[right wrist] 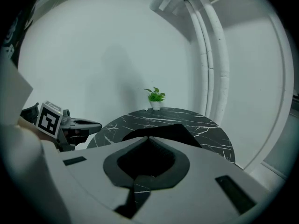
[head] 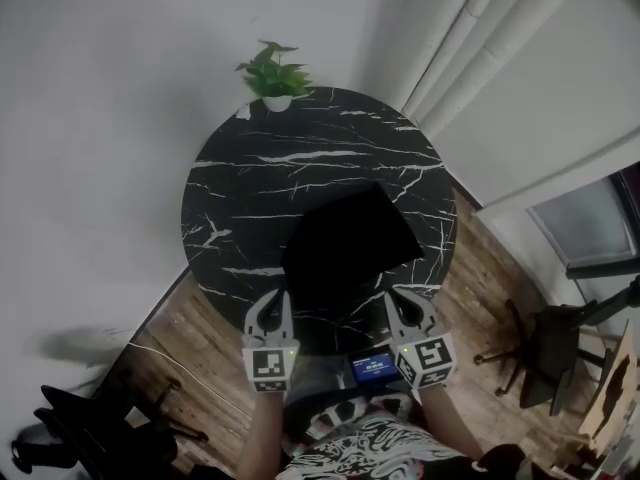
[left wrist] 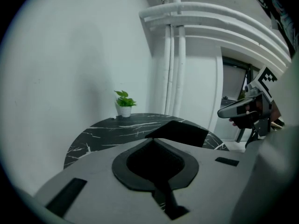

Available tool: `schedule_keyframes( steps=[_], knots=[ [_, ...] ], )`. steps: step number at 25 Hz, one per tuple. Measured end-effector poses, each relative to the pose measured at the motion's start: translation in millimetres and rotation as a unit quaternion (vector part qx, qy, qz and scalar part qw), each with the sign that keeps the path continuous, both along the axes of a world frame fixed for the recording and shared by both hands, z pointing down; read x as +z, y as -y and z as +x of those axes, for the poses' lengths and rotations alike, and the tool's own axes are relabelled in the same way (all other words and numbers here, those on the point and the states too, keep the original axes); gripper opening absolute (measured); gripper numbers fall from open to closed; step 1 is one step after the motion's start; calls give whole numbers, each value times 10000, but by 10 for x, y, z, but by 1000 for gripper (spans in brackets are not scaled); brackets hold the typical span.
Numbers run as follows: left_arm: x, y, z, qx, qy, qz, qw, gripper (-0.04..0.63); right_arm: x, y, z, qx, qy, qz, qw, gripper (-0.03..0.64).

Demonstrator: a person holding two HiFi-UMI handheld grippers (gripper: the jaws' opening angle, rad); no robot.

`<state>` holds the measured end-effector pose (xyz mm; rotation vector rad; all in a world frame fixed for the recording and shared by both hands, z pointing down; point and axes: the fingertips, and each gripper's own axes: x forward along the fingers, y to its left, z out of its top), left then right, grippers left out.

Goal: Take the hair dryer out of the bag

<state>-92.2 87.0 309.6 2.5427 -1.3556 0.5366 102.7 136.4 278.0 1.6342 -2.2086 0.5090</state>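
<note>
A round black worktop (head: 330, 133) with a smooth marble-like face, crossed by thin white veins, is set close against a plain white wall (head: 120, 118), with a wood-plank floor (head: 190, 333) beneath it. A flat matte black bag (head: 350, 243), roughly square with soft straight edges and one corner turned toward the far side, is laid on the near half of the worktop, slightly right of centre. The hair dryer cannot be seen in any view; only the bag's closed dark surface is shown. A small leafy green plant (head: 274, 76) in a white pot is placed at the far rim. The stretch of veined surface between it and the bag is left bare, as is a band along the left rim. White round pipes (head: 470, 38) are run up the wall past the far right edge. The left claw (head: 272, 298), of grey moulded plastic with dark ribbed pads, is held over the near rim just beside the bag's near left corner. Its jaws are pressed together with nothing between them. The right claw (head: 403, 301) is held at the bag's near right side, likewise pressed together on nothing. Whether either tip is touching the bag cannot be told.
</note>
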Motion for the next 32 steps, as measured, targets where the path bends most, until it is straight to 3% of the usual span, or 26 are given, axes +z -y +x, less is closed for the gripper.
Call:
schedule_keyframes(
  steps=[7, 11, 16, 19, 23, 26, 28, 32],
  knots=[
    [519, -18, -124, -274, 459, -764, 9956, 14, 221, 99, -65, -408, -91, -46, 9991, 18],
    [726, 15, -112, -242, 601, -878, 9940, 14, 411, 285, -164, -702, 53, -109, 9975, 18],
    [981, 76, -9, -80, 850, -849, 9927, 14, 620, 531, -387, -1458, -67, -38, 9893, 20],
    [1116, -9, 41, 57, 917, -1065, 9901, 14, 677, 549, -448, -1338, 584, -234, 9890, 20],
    [1219, 23, 204, 312, 952, -1028, 9896, 14, 722, 688, -337, -1269, 883, -174, 9878, 20],
    [1324, 21, 249, 270, 668, -1210, 9900, 14, 705, 723, -299, -1219, 1578, -240, 9796, 20],
    [1370, 12, 216, 166, 675, -1260, 9896, 14, 730, 741, -258, -1239, 1577, -190, 9795, 20],
    [1418, -4, 232, 291, 1059, -1222, 9864, 14, 866, 765, -158, -1285, 1298, -170, 9830, 20]
  ],
)
